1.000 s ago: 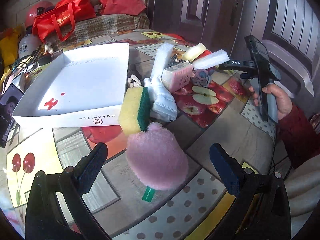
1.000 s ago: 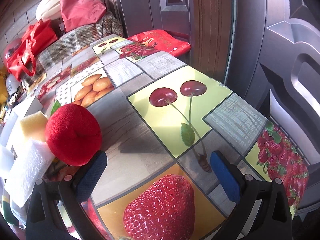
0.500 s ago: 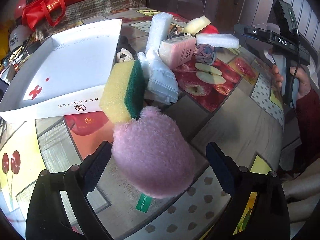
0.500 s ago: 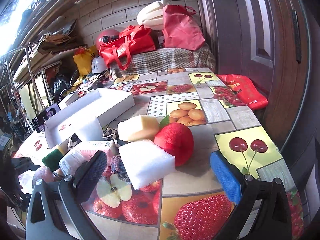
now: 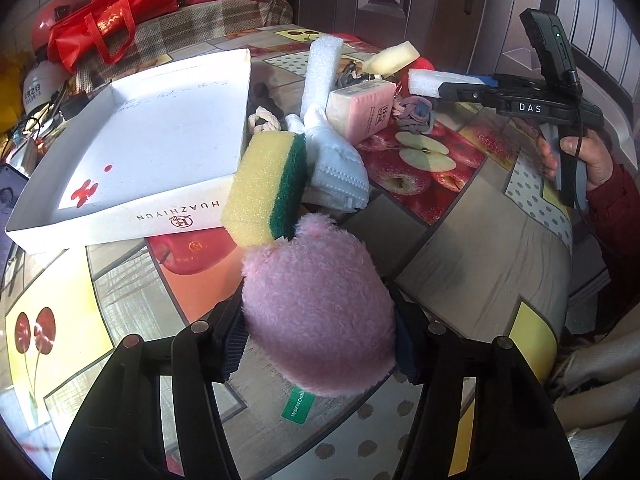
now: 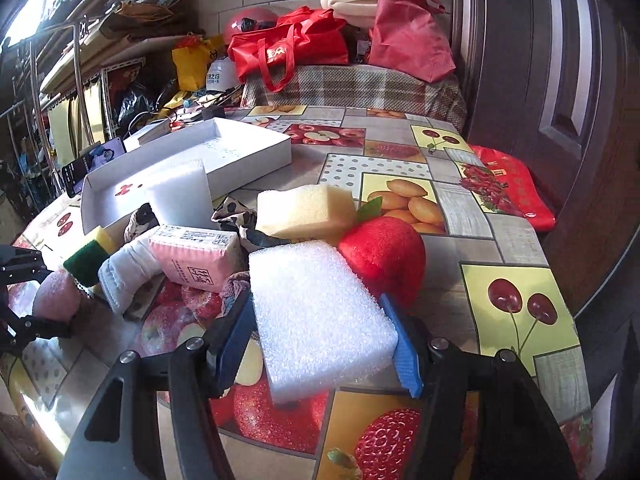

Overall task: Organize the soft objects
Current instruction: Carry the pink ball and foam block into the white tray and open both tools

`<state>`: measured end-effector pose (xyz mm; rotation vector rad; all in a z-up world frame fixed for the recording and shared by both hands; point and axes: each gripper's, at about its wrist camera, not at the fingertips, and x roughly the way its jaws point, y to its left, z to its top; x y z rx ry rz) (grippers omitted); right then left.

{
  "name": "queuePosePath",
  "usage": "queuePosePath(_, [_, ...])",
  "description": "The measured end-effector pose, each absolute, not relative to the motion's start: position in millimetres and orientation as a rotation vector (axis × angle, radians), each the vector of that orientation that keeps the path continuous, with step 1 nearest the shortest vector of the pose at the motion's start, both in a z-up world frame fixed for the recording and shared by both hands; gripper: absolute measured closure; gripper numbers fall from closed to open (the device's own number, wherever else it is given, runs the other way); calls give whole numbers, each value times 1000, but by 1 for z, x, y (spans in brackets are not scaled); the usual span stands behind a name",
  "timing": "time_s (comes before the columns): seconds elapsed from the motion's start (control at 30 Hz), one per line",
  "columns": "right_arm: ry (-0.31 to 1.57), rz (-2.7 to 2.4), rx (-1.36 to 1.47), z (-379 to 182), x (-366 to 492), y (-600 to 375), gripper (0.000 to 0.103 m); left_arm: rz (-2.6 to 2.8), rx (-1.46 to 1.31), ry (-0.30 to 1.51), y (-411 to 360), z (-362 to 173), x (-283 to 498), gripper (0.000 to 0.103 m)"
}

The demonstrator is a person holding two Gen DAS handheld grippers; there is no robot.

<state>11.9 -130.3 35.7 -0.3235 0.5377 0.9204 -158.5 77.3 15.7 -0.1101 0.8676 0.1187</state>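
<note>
My left gripper (image 5: 318,346) is shut on a pink plush toy (image 5: 316,316) low over the table's near edge. A yellow-green sponge (image 5: 266,184) leans on the white box (image 5: 160,140) just beyond it. My right gripper (image 6: 324,344) is shut on a white foam block (image 6: 316,316). Behind the block lie a red plush ball (image 6: 384,256), a pale yellow sponge (image 6: 306,210), a pink packet (image 6: 196,256) and a white cloth (image 6: 124,272). The right gripper also shows in the left wrist view (image 5: 472,88), with the foam block (image 5: 430,80) in it.
The white box (image 6: 224,152) is empty, left of the pile. A tall foam stick (image 5: 322,74) and grey hair ties (image 5: 416,114) lie in the pile. Red bags (image 6: 292,50) sit on a plaid cushion at the far end. A dark door stands right of the table.
Both grippers went from wide open to shut. The left closed on the pink plush toy. The right swung left toward the pile and closed on the white foam block.
</note>
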Motion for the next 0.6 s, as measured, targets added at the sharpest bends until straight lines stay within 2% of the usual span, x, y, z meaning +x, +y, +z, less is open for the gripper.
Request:
queuePosePath(0.2, [328,893,-118,65,-12,-162,39,174,-137,641,86,44,-189,43])
queuePosePath(0.37, [248,843,-31,63,-20,-158,39,365,-128,444,110,60,-208,43])
queuePosePath(0.6, [244,817,4,57,-20,-145,39,513,-139,395,138,59,-206,43])
